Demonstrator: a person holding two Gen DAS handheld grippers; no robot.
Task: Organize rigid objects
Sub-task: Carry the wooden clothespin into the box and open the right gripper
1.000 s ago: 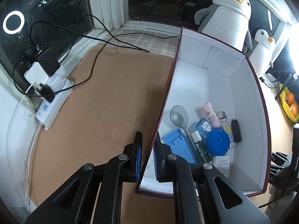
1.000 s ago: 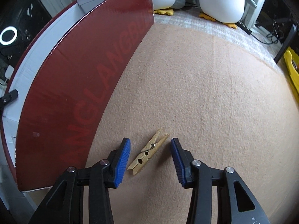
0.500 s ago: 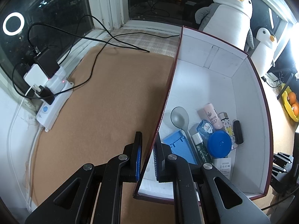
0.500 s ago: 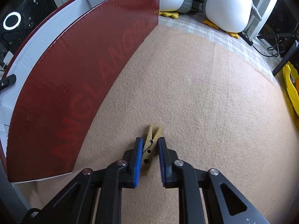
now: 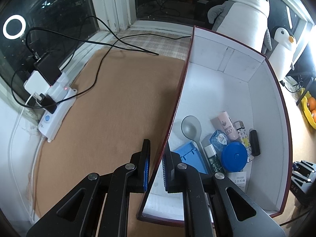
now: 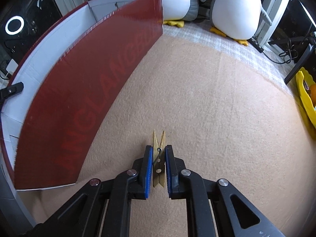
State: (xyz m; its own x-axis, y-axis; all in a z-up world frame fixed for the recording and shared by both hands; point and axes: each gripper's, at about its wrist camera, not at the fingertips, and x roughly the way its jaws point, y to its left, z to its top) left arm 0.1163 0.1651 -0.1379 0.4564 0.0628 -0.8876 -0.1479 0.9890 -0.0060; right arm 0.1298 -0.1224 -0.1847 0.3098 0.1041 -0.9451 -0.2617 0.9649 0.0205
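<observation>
Left wrist view: left gripper [image 5: 156,165] clamped on the near side wall of a red box [image 5: 276,102] with white inside, one blue pad outside, one inside. Within the box, at the near end: grey spoon [image 5: 191,128], blue tray [image 5: 190,158], round blue lid [image 5: 234,156], pink tube [image 5: 225,125], small black stick [image 5: 254,142]. Brown mat [image 5: 110,114] to the left, with white power strip [image 5: 53,116] and black cables.

Right wrist view: right gripper [image 6: 159,169] closed tight on a wooden clothespin [image 6: 158,158], pointing away over the tan mat [image 6: 217,108], right of the box's red outer wall [image 6: 83,98]. Two plush penguins [image 6: 235,9] beyond.
</observation>
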